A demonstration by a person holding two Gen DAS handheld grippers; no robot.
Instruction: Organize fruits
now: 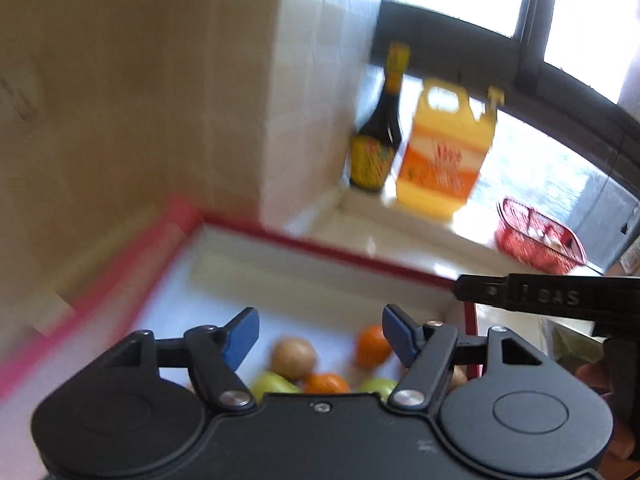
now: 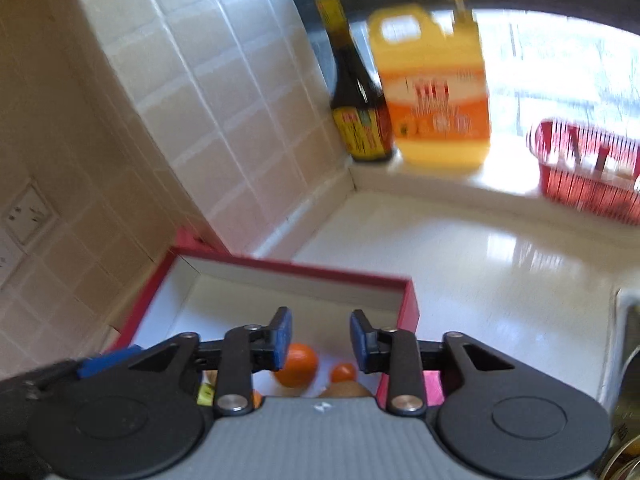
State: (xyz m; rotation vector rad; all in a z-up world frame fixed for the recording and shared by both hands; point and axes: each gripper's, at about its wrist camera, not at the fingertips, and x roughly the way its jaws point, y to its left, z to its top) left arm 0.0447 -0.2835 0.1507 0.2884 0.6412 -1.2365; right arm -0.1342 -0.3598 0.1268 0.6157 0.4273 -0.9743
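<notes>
Left tongs (image 1: 320,334): blue pads wide apart, nothing held, hovering over the red box (image 1: 328,250). Right tongs (image 2: 321,340): also spread, narrower gap, empty, above the same box (image 2: 408,300) near its right wall.

Fruit sits loose on the box's white floor. Left view: brown kiwi (image 1: 294,358), orange (image 1: 371,346) near the right wall, second orange (image 1: 326,383) between two green fruits (image 1: 272,385) (image 1: 376,386), all partly hidden by the tongs body. Right view: large orange (image 2: 298,364), just beside it a small orange (image 2: 344,373), a brown fruit (image 2: 344,391) at the tongs body edge.

Box is on the white bench (image 2: 500,272) against the tiled wall (image 2: 200,100). On the sill behind: dark sauce bottle (image 2: 358,120) touching or just beside the yellow jug (image 2: 436,92); red basket (image 2: 588,168) well to the right. Both views motion-blurred.
</notes>
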